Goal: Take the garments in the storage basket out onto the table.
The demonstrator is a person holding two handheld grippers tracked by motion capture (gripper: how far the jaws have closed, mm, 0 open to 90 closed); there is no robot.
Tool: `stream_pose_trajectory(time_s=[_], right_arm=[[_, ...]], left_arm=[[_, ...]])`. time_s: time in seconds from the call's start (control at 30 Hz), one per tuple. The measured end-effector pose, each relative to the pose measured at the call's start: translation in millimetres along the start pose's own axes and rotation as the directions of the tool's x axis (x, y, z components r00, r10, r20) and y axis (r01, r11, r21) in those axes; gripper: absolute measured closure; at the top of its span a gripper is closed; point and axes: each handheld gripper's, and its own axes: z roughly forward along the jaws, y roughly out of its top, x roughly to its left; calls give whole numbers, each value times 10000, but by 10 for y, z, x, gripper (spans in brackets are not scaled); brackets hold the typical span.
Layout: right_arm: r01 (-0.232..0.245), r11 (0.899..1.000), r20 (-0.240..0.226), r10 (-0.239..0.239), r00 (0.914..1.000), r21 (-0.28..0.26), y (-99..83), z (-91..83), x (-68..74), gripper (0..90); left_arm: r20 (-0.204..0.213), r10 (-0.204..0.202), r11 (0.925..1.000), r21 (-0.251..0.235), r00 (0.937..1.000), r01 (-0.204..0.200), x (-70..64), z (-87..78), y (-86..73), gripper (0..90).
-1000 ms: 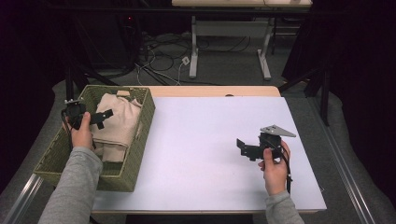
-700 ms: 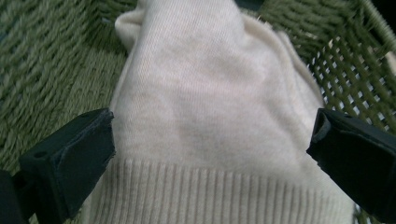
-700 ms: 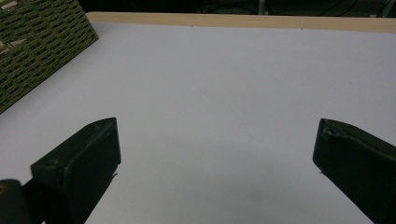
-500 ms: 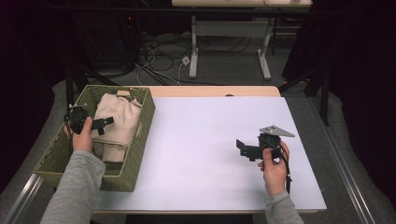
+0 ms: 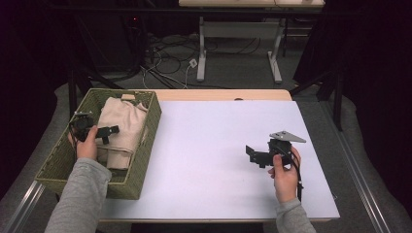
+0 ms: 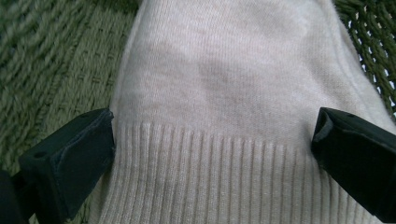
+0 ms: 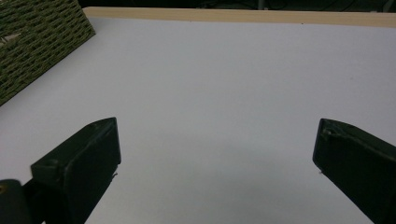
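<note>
L tool (image 5: 108, 131) wide open over beige knit sweater (image 5: 121, 128) in green wicker basket (image 5: 153, 121); R tool (image 5: 252, 154) wide open, empty, well right of basket.

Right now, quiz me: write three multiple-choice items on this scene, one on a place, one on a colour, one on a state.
1. Where does the folded sweater lie?
A. on the white tabletop
B. in the woven basket
C. on the floor

2. What colour is the basket?
A. olive green
B. red
C. blue

3. How is the left gripper set?
A. shut on the sweater
B. shut on the basket rim
C. open over the sweater

Key: 1 B, the high view shows basket walls around the sweater. 2 A, its weave reads green. 3 C, the left gripper view shows its jaws wide apart above the ribbed hem.
</note>
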Motion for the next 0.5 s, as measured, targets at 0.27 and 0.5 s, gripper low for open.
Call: stream_pose_trajectory(time_s=[0.27,0.5], right_arm=[[71,9999,11,-71,10000,117,-15,18,-2,7],[53,9999,-7,-53,10000,150,-23,33,8,9]], left_arm=[[320,31,9995,321,9995,-41,42,40,-57,0],[494,148,9975,690,9987,-182,0,77,-74,0]])
